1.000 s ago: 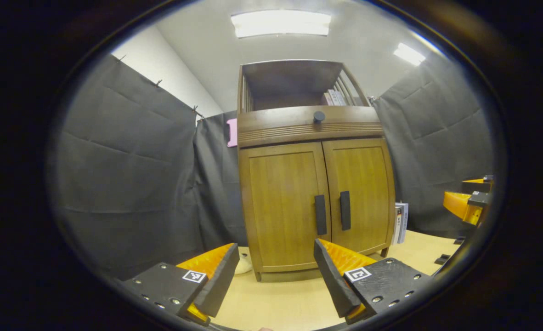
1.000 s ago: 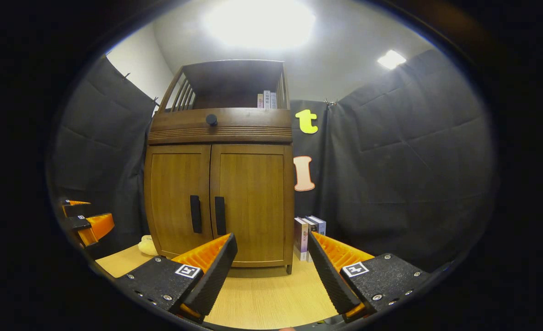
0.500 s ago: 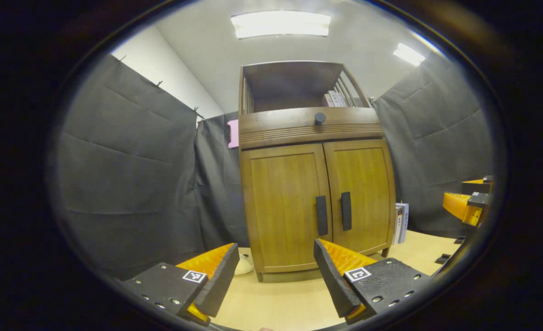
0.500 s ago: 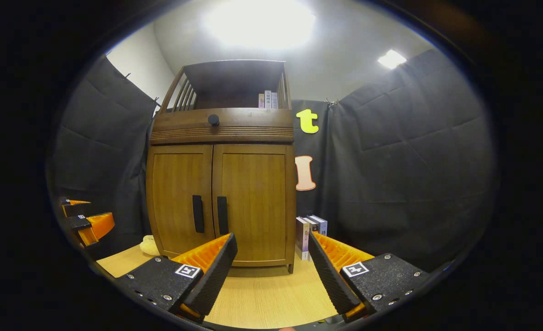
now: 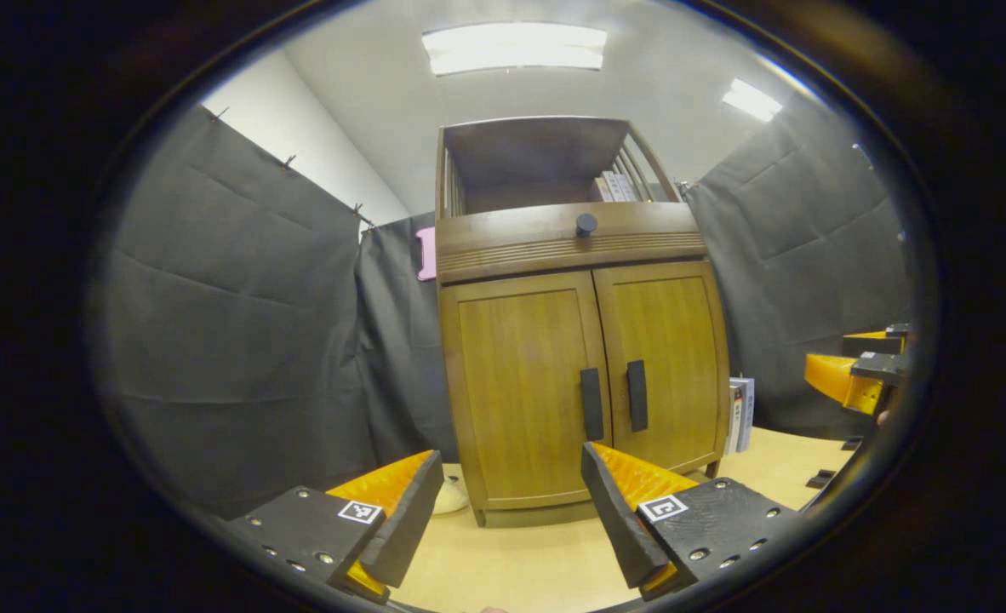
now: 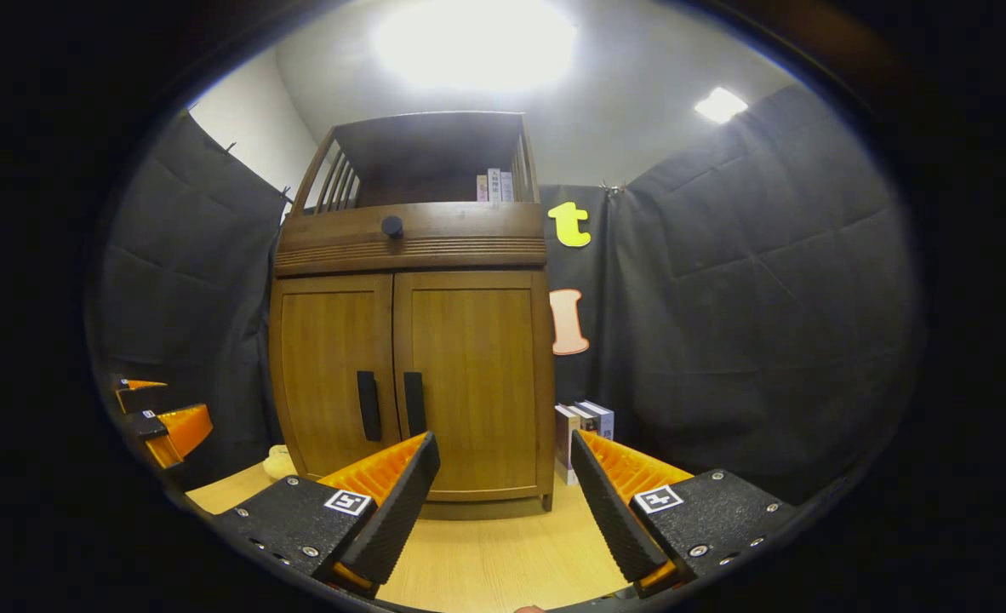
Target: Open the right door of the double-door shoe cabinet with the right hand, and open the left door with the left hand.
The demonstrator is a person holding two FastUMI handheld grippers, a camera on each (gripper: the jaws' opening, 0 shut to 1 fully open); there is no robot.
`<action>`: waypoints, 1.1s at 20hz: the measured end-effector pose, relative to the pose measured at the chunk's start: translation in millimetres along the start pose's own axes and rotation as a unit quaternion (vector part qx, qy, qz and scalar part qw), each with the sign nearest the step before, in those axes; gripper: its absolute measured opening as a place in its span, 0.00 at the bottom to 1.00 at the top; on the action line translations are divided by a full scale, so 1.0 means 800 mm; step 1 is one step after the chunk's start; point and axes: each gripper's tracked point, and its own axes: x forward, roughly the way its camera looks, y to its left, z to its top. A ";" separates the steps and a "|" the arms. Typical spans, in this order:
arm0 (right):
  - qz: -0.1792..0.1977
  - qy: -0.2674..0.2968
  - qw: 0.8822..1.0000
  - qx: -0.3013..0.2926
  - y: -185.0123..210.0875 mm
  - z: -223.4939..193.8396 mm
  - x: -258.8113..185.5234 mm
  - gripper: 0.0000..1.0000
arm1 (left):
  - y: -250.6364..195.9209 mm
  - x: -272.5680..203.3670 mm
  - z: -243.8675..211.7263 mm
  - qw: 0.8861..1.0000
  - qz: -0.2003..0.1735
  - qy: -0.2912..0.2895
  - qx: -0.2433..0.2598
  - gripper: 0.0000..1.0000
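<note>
A brown wooden shoe cabinet [image 5: 584, 375] [image 6: 409, 375] stands ahead on the light wooden floor, both doors closed. Each door carries a dark vertical handle: the left door's handle [image 5: 591, 403] [image 6: 368, 405] and the right door's handle [image 5: 637, 395] [image 6: 414, 403] sit side by side at the centre seam. My left gripper [image 5: 510, 511] is open, well short of the cabinet, with nothing between its fingers. My right gripper [image 6: 503, 498] is also open and empty, likewise some way off. The left gripper [image 6: 158, 417] appears at the left rim of the right gripper view, the right gripper [image 5: 856, 375] at the right rim of the left gripper view.
A drawer with a round dark knob [image 5: 585, 224] runs above the doors, under an open shelf holding books [image 6: 494, 184]. More books [image 6: 584, 426] stand on the floor right of the cabinet. A pale object [image 5: 452, 498] lies at its left foot. Black cloth walls close in all round.
Both grippers have drifted slightly; the cabinet sits a little lower and larger in both views. The doors stay closed and both grippers stay open.
</note>
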 end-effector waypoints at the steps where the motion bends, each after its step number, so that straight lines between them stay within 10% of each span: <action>1: 0.006 -0.003 1.000 0.004 0.004 0.005 0.010 0.96 | 0.001 0.000 0.001 1.000 0.001 -0.002 0.001 0.93; 22: 0.111 -0.002 0.994 0.010 0.137 0.008 0.247 0.96 | 0.031 0.014 -0.005 0.991 0.133 0.019 0.002 0.93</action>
